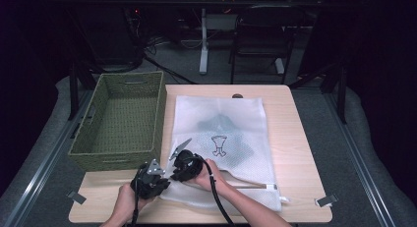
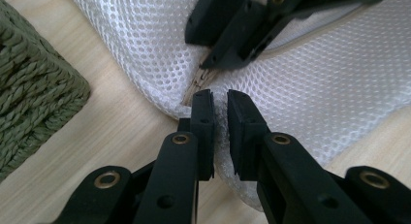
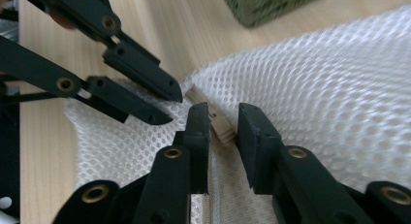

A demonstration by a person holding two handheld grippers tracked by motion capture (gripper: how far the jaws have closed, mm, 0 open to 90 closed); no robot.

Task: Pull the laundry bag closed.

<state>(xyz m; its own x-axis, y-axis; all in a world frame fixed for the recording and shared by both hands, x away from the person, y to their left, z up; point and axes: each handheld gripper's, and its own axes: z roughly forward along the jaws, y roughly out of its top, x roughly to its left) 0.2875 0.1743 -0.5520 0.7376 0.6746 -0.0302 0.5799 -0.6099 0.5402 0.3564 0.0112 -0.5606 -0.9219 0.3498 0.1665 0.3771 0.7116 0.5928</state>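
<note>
A white mesh laundry bag [image 1: 196, 109] lies flat on the wooden table [image 1: 300, 153], with a dark garment [image 1: 223, 125] showing through it. Both grippers meet at the bag's near left corner. My left gripper [image 1: 164, 182] [image 2: 220, 100] is shut on the mesh [image 2: 315, 78] at that corner. Just beyond it, my right gripper [image 1: 173, 175] [image 3: 223, 112] has its jaws closed on the tan zipper end [image 3: 220, 127] of the bag. In the right gripper view, the left gripper [image 3: 174, 107] pinches the mesh a little to the left. The right gripper [image 2: 203, 54] comes in from the top of the left gripper view.
A green woven basket [image 1: 118, 119] [image 2: 34, 88] [image 3: 271, 3] stands on the left of the table, close to the bag's left edge. A dark chair [image 1: 260, 35] and a table leg stand behind the far edge. Bare wood lies right of the bag.
</note>
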